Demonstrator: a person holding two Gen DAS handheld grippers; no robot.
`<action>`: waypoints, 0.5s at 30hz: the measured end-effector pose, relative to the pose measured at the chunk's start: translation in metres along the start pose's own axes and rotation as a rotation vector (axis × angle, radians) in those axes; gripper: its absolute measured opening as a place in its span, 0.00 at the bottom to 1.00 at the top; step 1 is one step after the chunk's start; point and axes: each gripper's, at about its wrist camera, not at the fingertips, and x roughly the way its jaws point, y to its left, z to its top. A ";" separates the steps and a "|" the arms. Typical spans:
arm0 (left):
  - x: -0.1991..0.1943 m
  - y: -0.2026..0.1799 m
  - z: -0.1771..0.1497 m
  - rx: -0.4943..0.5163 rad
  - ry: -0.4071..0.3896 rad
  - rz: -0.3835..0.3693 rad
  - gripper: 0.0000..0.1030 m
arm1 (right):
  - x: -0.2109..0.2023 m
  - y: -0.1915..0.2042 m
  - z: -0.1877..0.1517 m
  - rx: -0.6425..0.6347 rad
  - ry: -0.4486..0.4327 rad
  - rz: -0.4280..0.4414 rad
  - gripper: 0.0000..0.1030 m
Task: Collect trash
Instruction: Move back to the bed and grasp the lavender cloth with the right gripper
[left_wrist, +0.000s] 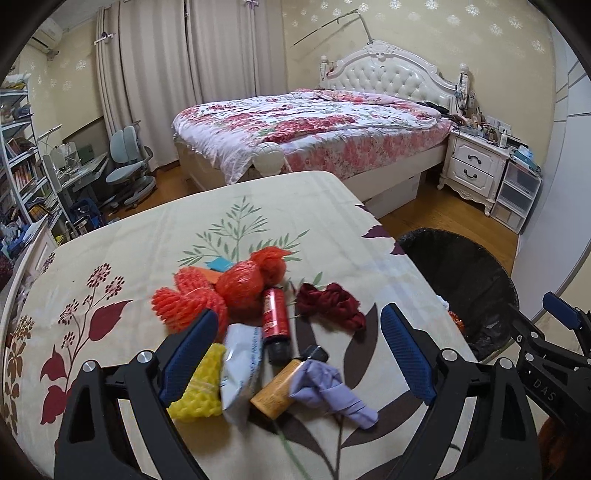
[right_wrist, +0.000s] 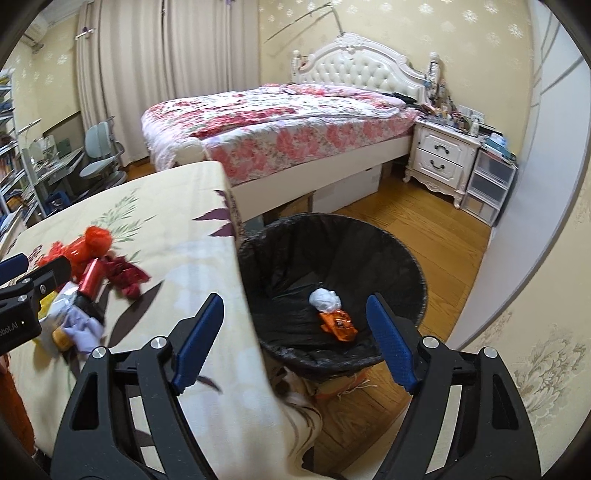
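The tablecloth (left_wrist: 122, 258) is cream, printed with maroon leaves and green sprigs. On it lie orange-red netting (left_wrist: 192, 301), a red can (left_wrist: 275, 310), a dark red rag (left_wrist: 332, 304), yellow foam mesh (left_wrist: 199, 387), a lilac cloth (left_wrist: 328, 387) and an amber bottle (left_wrist: 279, 387). The bin liner (right_wrist: 369, 251) is black, holding 1 white wad (right_wrist: 325, 299) and 1 orange wrapper (right_wrist: 340, 325). The bed quilt (right_wrist: 280, 125) is pink floral.

Mixed trash pile (left_wrist: 258, 332) lies on table; black-lined bin (right_wrist: 406, 266) holds two scraps.
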 end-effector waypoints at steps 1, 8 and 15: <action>-0.003 0.006 -0.002 -0.005 -0.001 0.010 0.87 | -0.002 0.006 -0.001 -0.010 -0.001 0.010 0.75; -0.022 0.048 -0.021 -0.039 -0.008 0.075 0.87 | -0.012 0.045 -0.010 -0.078 0.007 0.077 0.75; -0.026 0.082 -0.039 -0.072 0.004 0.128 0.87 | -0.011 0.090 -0.023 -0.169 0.040 0.149 0.75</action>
